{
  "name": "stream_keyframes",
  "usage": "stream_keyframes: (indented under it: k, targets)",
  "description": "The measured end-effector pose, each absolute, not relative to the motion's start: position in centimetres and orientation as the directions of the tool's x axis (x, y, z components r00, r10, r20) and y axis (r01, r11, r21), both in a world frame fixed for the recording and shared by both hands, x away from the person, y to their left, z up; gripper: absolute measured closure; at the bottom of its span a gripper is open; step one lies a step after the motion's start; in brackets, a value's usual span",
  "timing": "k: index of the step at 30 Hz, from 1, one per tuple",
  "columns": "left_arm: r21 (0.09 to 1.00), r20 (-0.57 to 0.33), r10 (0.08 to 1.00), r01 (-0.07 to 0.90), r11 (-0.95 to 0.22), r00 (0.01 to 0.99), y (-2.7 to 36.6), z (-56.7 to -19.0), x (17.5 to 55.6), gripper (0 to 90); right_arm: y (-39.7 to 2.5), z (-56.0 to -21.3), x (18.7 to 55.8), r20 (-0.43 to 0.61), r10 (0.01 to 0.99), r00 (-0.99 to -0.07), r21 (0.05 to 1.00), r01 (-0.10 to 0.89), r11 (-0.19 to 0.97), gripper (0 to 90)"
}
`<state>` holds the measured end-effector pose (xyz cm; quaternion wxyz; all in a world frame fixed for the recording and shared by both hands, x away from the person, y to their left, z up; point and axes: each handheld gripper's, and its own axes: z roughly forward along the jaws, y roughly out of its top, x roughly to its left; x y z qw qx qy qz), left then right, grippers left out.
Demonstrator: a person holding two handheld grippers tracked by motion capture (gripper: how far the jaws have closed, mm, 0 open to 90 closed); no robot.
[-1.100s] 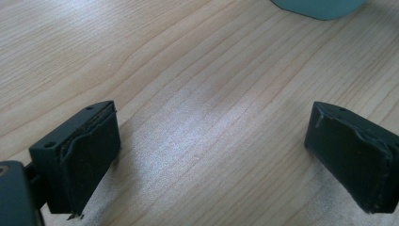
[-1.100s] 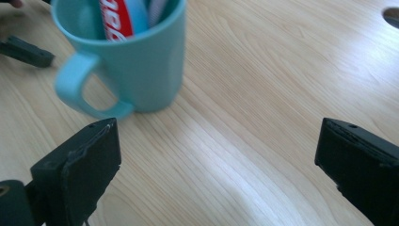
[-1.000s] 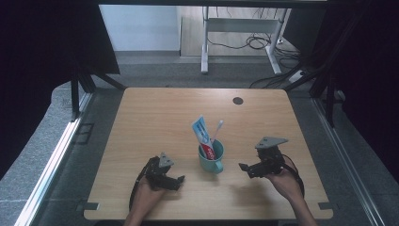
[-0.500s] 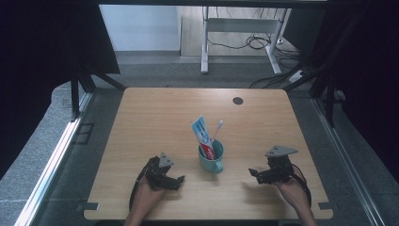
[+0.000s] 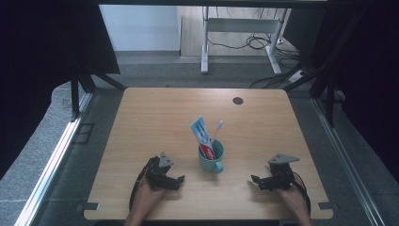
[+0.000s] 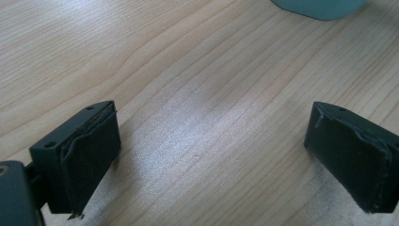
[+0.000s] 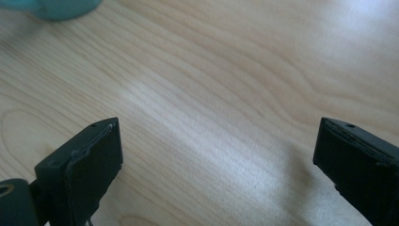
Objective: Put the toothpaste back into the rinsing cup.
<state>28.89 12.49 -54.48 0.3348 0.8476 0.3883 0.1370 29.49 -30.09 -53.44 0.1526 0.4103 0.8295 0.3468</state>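
Since a second ago the right gripper [image 5: 258,180] has drawn back toward the near edge of the worktop [image 5: 155,117], now at about 4 o'clock from the teal mug [image 5: 211,159]; the left gripper [image 5: 179,181] sits at 8 o'clock from it, unmoved. Both rest low over bare wood with jaws spread wide and empty. The mug, holding a toothpaste tube [image 5: 201,133] and toothbrush [image 5: 217,130], stands between them, near the front centre.
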Motion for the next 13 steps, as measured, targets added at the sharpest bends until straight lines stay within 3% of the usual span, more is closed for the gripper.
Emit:
stream_keyframes:
  k: [13]
  targets:
    - [0.675, -0.028, 0.752, 0.568, -0.472, 0.658, 12.5, -54.47, 28.88, 4.3, -30.36, -54.28, 29.13, 0.005, 0.799, -0.601, 0.708, 0.567, 0.422, 1.9]
